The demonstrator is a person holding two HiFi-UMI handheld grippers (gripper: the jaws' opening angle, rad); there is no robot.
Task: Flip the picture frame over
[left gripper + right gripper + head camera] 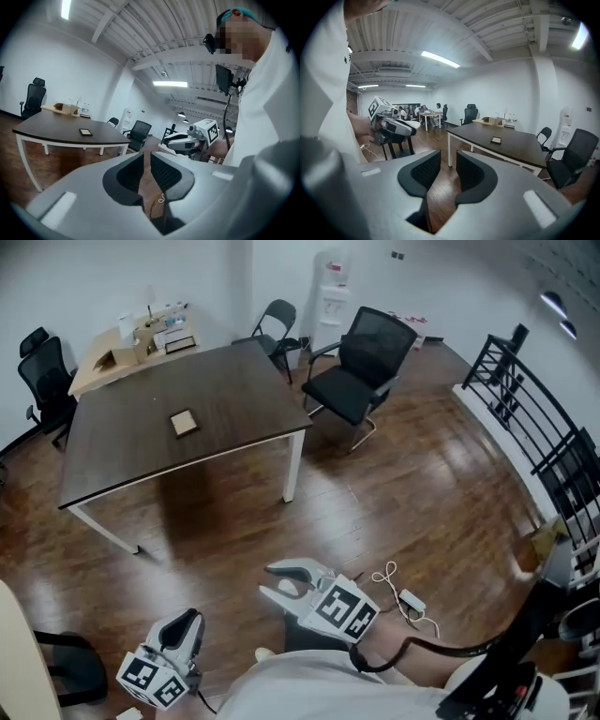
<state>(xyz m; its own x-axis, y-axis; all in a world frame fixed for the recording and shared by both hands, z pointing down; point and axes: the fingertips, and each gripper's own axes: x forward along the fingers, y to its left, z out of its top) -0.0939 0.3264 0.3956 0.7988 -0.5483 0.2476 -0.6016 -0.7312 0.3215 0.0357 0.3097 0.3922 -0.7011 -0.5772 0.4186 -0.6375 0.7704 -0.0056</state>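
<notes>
A small picture frame (184, 422) lies flat near the middle of the dark brown table (244, 381), far from both grippers. It is also small in the left gripper view (85, 132) and the right gripper view (496, 139). My left gripper (184, 626) is low at the bottom left over the wooden floor, and its jaws (146, 157) stand almost together with nothing between them. My right gripper (277, 581) is held near my body with its jaws (447, 161) a little apart and empty. Each gripper shows in the other's view: the right one (187, 140) and the left one (393, 124).
A black mesh office chair (361, 362) and a folding chair (275, 324) stand beyond the table's right end. A light desk with boxes (122, 348) and a black chair (42, 371) are at the back left. A railing (534, 418) runs on the right. A white cable (403, 596) lies on the floor.
</notes>
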